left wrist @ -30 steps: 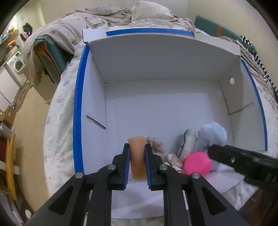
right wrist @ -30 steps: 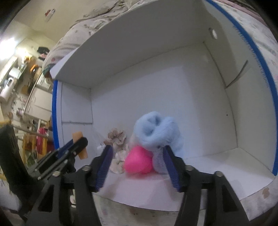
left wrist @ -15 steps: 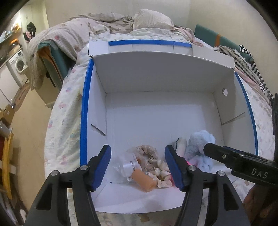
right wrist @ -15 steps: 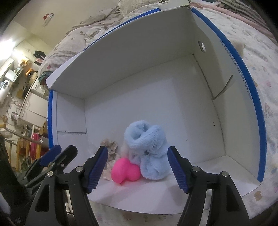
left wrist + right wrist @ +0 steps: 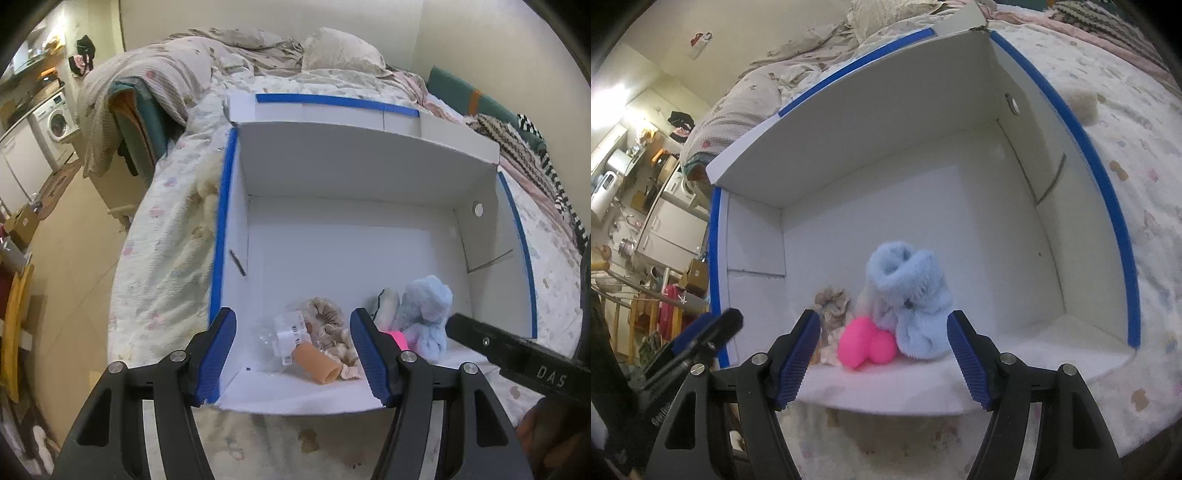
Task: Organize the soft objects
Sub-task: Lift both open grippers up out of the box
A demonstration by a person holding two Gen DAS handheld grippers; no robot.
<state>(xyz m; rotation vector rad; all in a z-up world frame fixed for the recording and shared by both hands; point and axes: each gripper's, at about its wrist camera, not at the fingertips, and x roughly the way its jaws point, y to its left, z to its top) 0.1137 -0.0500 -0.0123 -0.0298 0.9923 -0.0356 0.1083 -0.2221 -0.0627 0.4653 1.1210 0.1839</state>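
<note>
Both grippers, left gripper (image 5: 293,349) and right gripper (image 5: 884,356), hover with jaws wide and empty after opening, the tan tube (image 5: 317,365) and blue plush (image 5: 912,295) lying low-centre in the white box (image 5: 351,170); next, fetching another soft item.

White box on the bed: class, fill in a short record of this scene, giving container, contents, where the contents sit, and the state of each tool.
container: white box with blue tape on its rims, open on top, resting on a bed
contents: tan tube, beige scrunchies in clear wrap, pink toy, fluffy blue sock
where: all bunched at the near edge of the box floor; the rest of the floor is bare
left tool: open after its jaws have just been opening, nothing gripped, above the tan tube
right tool: open after widening, nothing gripped, facing the pink toy and blue sock
</note>
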